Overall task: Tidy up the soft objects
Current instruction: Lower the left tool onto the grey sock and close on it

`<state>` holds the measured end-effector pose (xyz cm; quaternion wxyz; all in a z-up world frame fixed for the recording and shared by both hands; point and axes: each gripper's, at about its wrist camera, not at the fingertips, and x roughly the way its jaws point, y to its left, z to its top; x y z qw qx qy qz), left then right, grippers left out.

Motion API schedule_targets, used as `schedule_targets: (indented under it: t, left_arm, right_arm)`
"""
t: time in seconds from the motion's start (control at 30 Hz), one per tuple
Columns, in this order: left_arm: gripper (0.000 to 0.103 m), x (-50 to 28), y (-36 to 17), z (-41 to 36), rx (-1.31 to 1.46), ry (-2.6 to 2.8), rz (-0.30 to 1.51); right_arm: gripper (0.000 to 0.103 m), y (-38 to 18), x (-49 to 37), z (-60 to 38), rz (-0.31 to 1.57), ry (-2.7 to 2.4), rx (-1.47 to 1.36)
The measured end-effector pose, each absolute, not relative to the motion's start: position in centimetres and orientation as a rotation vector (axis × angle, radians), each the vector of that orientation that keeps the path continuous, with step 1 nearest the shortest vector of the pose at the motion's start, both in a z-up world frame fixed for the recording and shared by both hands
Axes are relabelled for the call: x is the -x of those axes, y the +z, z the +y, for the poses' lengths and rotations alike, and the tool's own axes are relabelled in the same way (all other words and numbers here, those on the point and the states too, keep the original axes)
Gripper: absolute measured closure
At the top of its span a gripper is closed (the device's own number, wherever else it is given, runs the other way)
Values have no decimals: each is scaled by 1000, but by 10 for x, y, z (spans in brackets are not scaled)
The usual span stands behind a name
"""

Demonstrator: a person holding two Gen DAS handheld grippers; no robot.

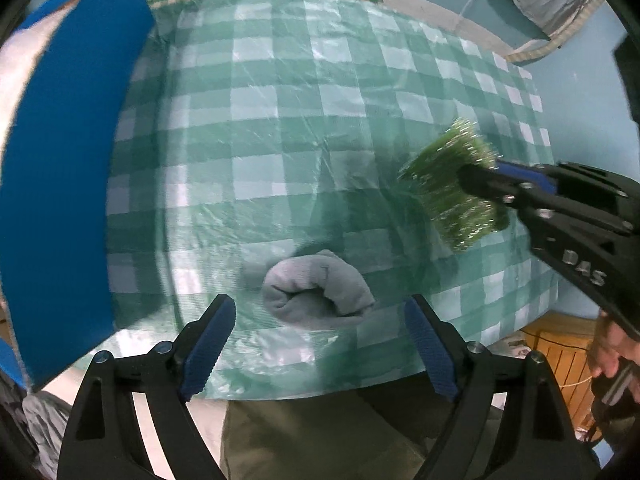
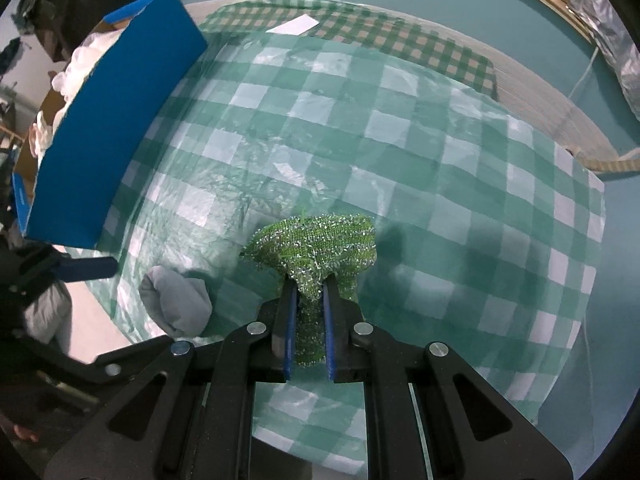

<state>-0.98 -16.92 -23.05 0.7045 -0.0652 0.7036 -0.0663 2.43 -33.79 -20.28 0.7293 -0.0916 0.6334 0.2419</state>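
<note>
At the far left stands one blue box (image 2: 116,128), its open top showing white soft material (image 2: 76,68); how many pieces lie inside cannot be told. The box rests at the left edge of the table, which is covered by a green-and-white checked cloth (image 1: 280,128) under a clear plastic sheet.

Just right of the box, near the table's near edge, lies one rolled grey sock (image 1: 316,292). Your left gripper (image 1: 320,320) hangs over it, pointing steeply down, its jaws spread wide with one blue pad on each side of the sock and neither pad pressing on it.

Further right, your right gripper (image 2: 310,292) is clamped on one glittery green scouring cloth (image 2: 316,244), pinched at a bunched fold so that the rest fans out beyond the fingertips; it appears to be lifted clear of the table.

Risks from here:
- The green cloth is held by a narrow fold only. A quick swing toward the box could let it slip out.
- The plastic sheet is loose and wrinkled. If your left pads close too low, they may catch the sheet along with the sock and drag it.
- Both grippers work near each other; carrying the cloth leftward to the box would cross over the left gripper, so a collision is possible.

Count: one box, one sock, one green cloth, two grippers.
</note>
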Motion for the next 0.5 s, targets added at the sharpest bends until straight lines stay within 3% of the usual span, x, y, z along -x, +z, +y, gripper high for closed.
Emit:
schedule_targets:
  t: [0.4, 0.5]
  left_arm:
    - [16, 2, -260, -185, 115, -127, 1604]
    - [28, 1, -262, -189, 94, -124, 1599]
  right_arm:
    - [93, -199, -20, -359, 1399, 515, 165]
    - [93, -199, -19, -359, 1401, 516, 161]
